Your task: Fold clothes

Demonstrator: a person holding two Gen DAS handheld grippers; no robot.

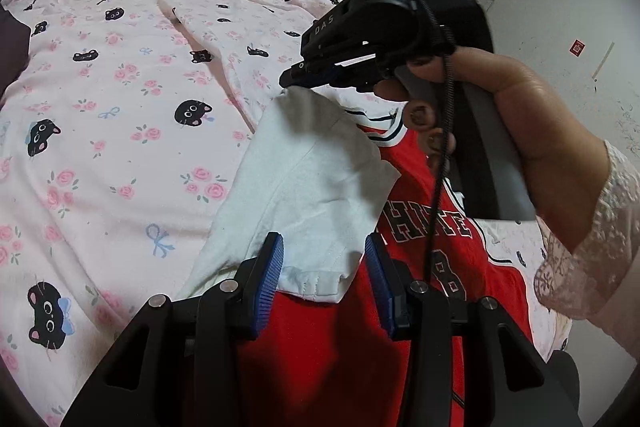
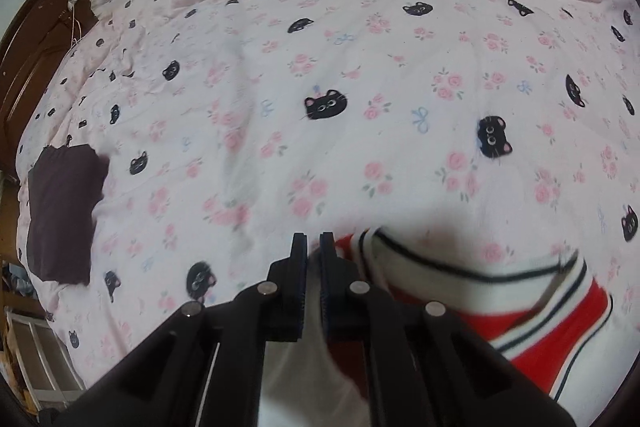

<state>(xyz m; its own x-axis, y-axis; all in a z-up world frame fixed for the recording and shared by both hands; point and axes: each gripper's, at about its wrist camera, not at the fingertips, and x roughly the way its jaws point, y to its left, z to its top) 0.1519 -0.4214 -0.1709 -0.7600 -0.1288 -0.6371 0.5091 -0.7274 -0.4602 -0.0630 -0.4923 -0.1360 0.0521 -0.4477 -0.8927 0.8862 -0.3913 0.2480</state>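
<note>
2 grippers working 1 red jersey (image 1: 328, 339) lying near the bed (image 1: 120, 163) edge: right gripper (image 1: 294, 77) pinching the white sleeve (image 1: 312, 179) tip shut, lifting it over the chest, left gripper (image 1: 324, 275) gaping around the sleeve hem, nearer.

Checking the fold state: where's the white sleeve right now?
In the left wrist view the white sleeve lies folded over the red jersey, its tip pinched by the right gripper, its cuff between the open left gripper's fingers.
</note>
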